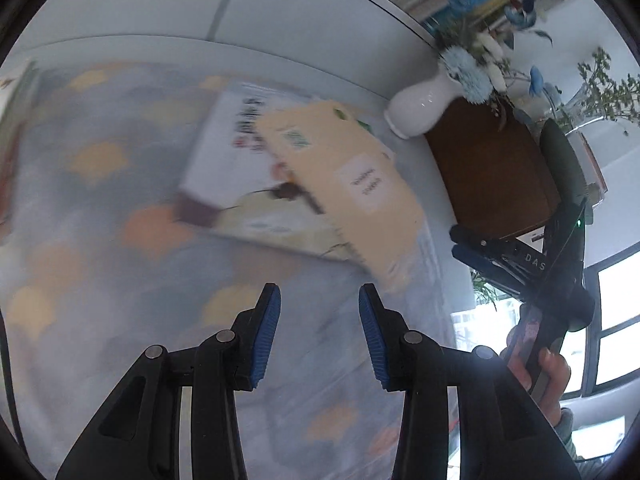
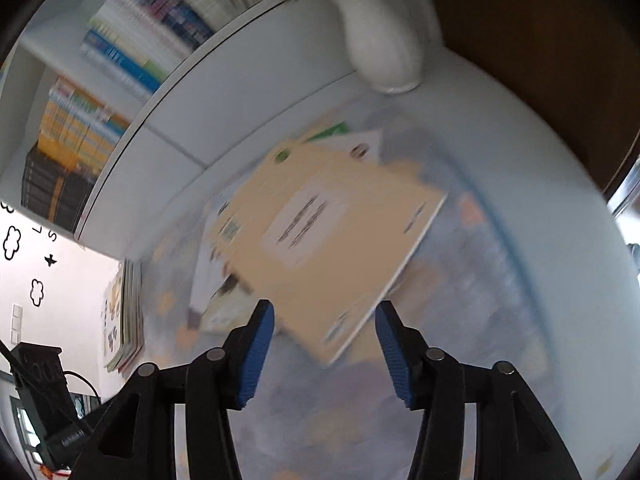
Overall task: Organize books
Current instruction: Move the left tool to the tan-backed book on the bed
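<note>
- Left wrist view: left gripper (image 1: 319,334) is seen with jaws parted and nothing between the blue pads; it hangs over the patterned tablecloth (image 1: 100,216), short of the books.
- Cream book (image 1: 352,188) is lying askew on top of a white-covered book (image 1: 224,160), both flat on the cloth, near the white vase (image 1: 420,106). Picture is heavily blurred, so cover detail cannot be read.
- Right gripper (image 1: 480,246) is seen at the right, held in a hand (image 1: 548,376), beside the brown board (image 1: 492,168); its state cannot be told from this side view.
- Step is judged as the approach to the pile. A good grasp would be made on the cream book's free overhanging corner, with the lower pad slid under that edge only, so the white book is not dragged along.
- Right wrist view: right gripper (image 2: 325,350) is seen open and empty, pads straddling the near corner of the cream book (image 2: 332,240) but apart from it.
- More books (image 2: 128,308) are stacked flat at the cloth's left end; a bookshelf (image 2: 120,72) full of upright spines runs behind.
- Room: open cloth is available in front and to the right of the pile. The vase (image 2: 384,40) stands close behind, so a lift should be drawn back toward the holder, not pushed forward.
</note>
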Demonstrator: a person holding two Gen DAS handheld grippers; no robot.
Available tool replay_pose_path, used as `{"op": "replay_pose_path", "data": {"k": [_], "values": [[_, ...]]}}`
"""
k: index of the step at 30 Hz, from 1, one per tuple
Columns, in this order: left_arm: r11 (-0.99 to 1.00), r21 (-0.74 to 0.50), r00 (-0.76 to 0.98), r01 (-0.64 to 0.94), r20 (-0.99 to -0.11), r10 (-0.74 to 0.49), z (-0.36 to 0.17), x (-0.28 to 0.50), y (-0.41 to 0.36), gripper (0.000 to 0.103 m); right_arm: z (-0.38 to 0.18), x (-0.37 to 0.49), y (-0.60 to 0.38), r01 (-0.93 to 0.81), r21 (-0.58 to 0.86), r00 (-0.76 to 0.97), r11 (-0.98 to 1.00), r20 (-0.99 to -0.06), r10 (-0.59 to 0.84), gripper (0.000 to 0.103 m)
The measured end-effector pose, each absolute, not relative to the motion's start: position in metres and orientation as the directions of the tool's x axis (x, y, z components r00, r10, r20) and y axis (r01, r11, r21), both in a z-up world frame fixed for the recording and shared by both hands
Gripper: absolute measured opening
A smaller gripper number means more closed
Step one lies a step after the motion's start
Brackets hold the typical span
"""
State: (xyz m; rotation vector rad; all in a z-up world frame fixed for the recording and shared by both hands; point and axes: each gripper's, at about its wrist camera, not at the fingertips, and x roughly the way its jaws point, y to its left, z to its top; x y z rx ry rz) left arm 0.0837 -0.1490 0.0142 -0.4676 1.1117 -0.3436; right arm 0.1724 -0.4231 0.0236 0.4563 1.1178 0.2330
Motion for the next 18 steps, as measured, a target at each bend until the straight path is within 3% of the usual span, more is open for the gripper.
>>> {"op": "replay_pose_path", "data": {"k": [8,15,18], "values": [[0.886,-0.463,0.380,-0.011,-0.822,-0.425,-0.008,0.129,-0.191,0.038,0.005,0.244,-0.439,-0.030,0.428,0.349,0.903,-0.842,0.411,0.054],[0.895,-0.436,0.388,-0.090,-0.843,-0.372,-0.028,0.160,-0.196,0.038,-0.010,0.300,-0.423,-0.117,0.407,0.393,0.906,-0.819,0.418,0.054],[0.887,-0.451,0.406,-0.100,-0.833,-0.377,-0.031,0.167,-0.193,0.038,-0.017,0.316,-0.410,-0.152,0.395,0.400,0.906,-0.813,0.422,0.047]]}}
